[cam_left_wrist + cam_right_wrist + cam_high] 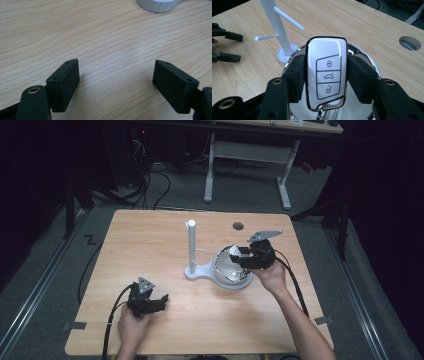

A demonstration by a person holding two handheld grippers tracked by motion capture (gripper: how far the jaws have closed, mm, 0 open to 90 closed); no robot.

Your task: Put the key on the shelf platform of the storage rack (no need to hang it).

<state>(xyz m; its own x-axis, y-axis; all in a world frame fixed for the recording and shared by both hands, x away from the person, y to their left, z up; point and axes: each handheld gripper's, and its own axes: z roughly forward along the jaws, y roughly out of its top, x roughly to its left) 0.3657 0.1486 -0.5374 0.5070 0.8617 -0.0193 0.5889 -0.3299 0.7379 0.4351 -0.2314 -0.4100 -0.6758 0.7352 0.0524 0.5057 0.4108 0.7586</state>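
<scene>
Right tongs (325, 80) pinching car key (325, 75) (over shiny bowl (364, 58)); left tongs (116, 82) spread.

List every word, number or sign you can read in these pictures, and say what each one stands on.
No words, brand names or numbers can be read anywhere.
Closed padlock sign: top button of the car key fob.
Car with raised boot lid sign: middle button of the fob.
Open padlock sign: bottom button of the fob.
The fob sits between the pads of the right gripper, above a shiny bowl.
</scene>
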